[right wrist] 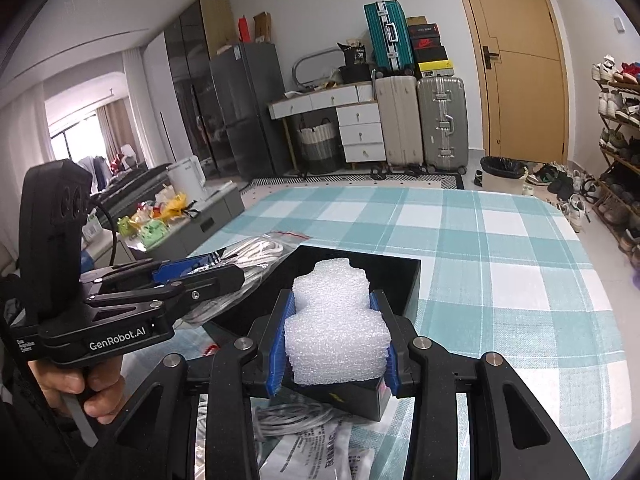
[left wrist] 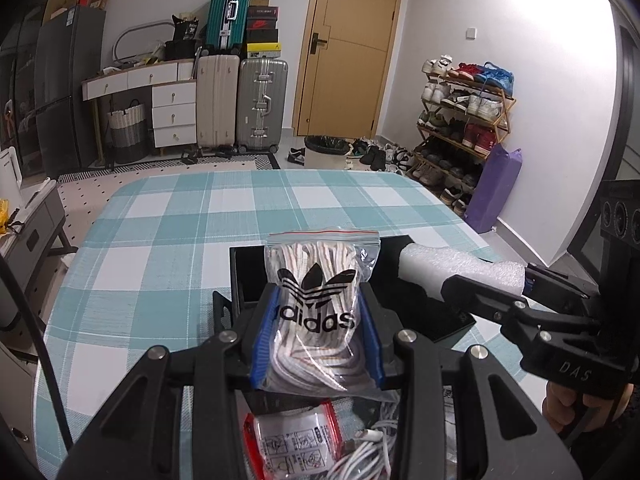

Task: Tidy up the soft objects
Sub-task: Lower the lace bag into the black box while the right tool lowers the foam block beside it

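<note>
My left gripper (left wrist: 316,316) is shut on a clear zip bag of white laces (left wrist: 316,304) printed with a black adidas logo, holding it over the near edge of a black tray (left wrist: 248,268). My right gripper (right wrist: 334,340) is shut on a white foam block (right wrist: 334,320) and holds it over the same black tray (right wrist: 400,280). In the left wrist view the right gripper (left wrist: 500,308) reaches in from the right with the foam (left wrist: 460,268). In the right wrist view the left gripper (right wrist: 208,276) comes from the left with the bag (right wrist: 260,252).
Below the grippers lie a red-edged plastic packet (left wrist: 296,440), coiled white cables (left wrist: 376,444) and a printed white bag (right wrist: 320,452). The table has a teal checked cloth (left wrist: 200,216). Suitcases, a shoe rack and a bin stand beyond the far edge.
</note>
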A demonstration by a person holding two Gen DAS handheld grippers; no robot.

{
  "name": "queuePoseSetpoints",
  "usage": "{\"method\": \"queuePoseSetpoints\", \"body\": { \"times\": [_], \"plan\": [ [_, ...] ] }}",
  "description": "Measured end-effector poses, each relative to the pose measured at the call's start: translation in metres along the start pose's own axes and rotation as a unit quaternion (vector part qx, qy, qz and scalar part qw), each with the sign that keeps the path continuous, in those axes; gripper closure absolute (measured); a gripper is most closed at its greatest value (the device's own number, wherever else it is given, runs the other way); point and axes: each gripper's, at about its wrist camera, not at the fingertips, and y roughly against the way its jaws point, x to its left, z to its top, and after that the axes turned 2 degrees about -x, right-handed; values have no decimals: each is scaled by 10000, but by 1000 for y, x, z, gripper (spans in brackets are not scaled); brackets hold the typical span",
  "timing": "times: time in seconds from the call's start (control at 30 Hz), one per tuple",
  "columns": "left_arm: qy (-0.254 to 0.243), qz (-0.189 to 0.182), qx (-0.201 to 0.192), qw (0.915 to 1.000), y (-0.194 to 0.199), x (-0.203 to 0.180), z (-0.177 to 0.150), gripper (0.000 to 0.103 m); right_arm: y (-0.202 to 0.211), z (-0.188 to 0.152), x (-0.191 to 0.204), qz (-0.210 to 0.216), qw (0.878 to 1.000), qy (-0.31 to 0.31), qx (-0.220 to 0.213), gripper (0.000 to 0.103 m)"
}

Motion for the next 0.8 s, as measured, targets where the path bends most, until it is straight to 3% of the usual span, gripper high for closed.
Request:
{"method": "queuePoseSetpoints", "body": {
  "times": [0.8],
  "plan": [
    [-190,96,418,9989,-40,-3,-9,66,-64,-6,-2,-288,9962,549,611,65]
  ]
}}
